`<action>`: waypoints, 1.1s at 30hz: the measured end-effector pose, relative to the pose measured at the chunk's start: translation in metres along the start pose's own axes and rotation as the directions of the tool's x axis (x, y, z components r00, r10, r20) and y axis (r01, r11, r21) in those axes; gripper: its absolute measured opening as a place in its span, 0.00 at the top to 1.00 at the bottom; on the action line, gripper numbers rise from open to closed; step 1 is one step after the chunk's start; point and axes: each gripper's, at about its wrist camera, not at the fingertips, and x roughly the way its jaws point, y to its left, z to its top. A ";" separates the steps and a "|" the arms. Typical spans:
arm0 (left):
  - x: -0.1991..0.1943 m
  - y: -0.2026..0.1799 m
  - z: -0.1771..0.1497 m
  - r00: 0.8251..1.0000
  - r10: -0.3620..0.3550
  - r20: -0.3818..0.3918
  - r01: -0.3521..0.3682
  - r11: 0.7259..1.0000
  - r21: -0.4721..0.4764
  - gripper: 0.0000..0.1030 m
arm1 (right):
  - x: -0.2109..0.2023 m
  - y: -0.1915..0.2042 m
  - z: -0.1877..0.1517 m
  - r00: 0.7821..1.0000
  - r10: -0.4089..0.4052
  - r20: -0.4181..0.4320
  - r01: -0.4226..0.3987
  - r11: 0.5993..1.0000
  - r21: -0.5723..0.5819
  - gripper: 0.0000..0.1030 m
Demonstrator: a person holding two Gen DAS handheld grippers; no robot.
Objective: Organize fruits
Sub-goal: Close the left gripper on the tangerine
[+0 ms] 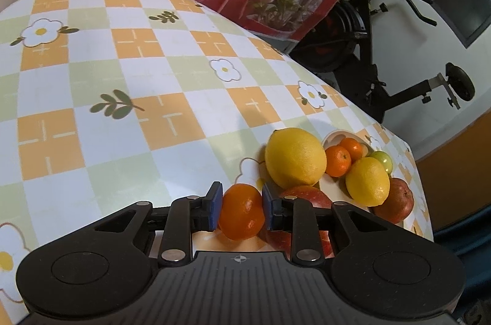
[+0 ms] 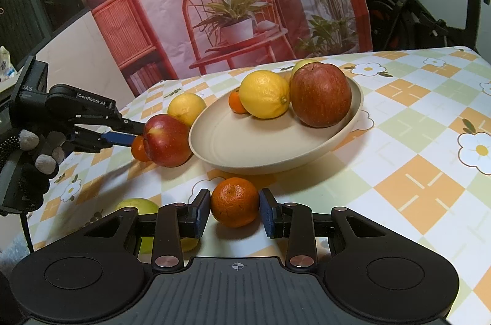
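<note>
Left tool (image 1: 241,210): clamped on a mandarin (image 1: 242,211) beside the bowl (image 2: 276,153), presumably bound for it. Right tool (image 2: 235,213): pads flanking another mandarin (image 2: 234,200) on the desk (image 2: 414,141), grip uncertain.

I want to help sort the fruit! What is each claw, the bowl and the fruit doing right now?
Left claw, shut on the held mandarin.
Right claw, around the near mandarin, grip unclear.
Bowl, upright, fruit inside.
Loose apple, outside, beside the bowl.
</note>
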 end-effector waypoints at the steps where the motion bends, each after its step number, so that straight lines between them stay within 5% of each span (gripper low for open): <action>1: -0.002 0.001 0.000 1.000 0.006 0.000 -0.006 1.000 0.001 0.72 | 0.000 0.000 0.000 1.000 0.000 0.000 0.000 1.000 0.000 0.69; 24: -0.034 0.023 -0.007 0.999 0.041 0.030 -0.042 0.999 0.025 0.71 | 0.001 -0.001 -0.001 1.000 0.001 0.001 -0.001 1.000 0.004 0.69; 28: -0.026 0.019 -0.006 0.998 0.052 0.023 -0.052 0.998 0.023 0.61 | 0.000 -0.001 -0.001 1.000 -0.001 0.000 0.001 1.000 0.000 0.69; 33: -0.021 0.021 -0.004 0.998 0.061 0.026 -0.061 0.998 0.007 0.60 | 0.000 -0.001 -0.001 1.000 0.000 0.000 0.000 1.000 0.001 0.69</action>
